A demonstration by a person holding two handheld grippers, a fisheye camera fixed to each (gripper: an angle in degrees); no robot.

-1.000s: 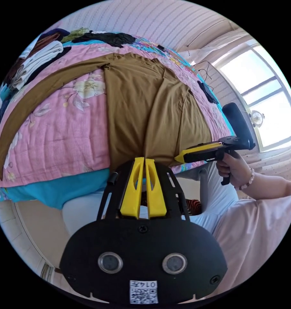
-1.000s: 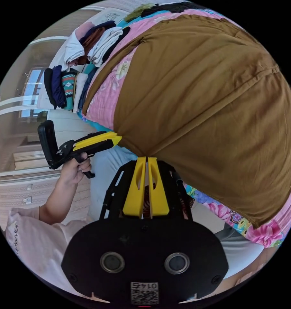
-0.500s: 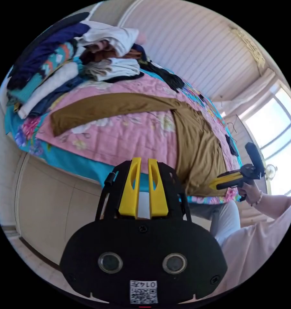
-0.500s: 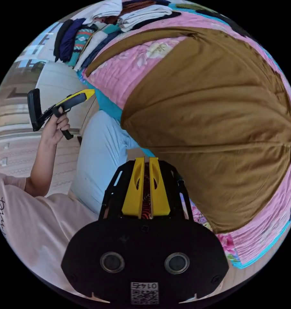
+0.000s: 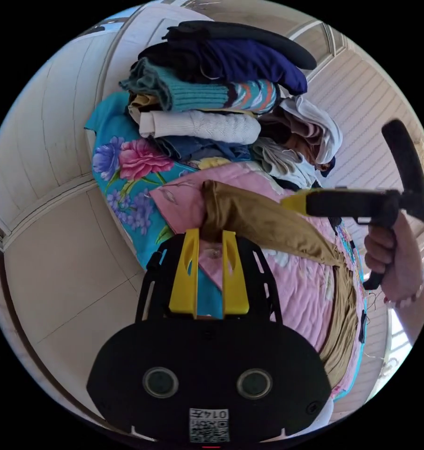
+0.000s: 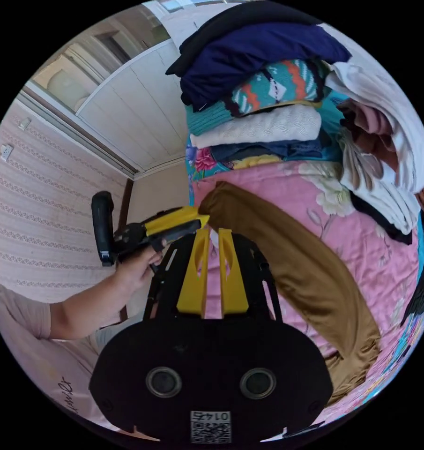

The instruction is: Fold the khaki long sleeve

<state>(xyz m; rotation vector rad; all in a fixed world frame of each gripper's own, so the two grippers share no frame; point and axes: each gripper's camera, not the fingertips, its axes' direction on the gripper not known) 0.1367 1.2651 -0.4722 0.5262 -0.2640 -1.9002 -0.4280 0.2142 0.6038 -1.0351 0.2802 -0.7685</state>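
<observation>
sleeve (image 6: 286,267) on quilt (image 6: 375,248), clothes stack (image 6: 263,93) behind

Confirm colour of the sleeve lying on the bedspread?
Plain khaki brown sleeve, no pattern; the right gripper view shows it best.

A small white label (image 5: 209,425) with a square code and a short row of characters is seen on the black housing of the left tool in the left gripper view; a like label (image 6: 210,427) is seen on the right tool's housing in the right gripper view. Dark cursive lettering (image 6: 64,393) is seen on the person's pale pink sleeve in the right gripper view, but it is too distorted to be made out.
</observation>
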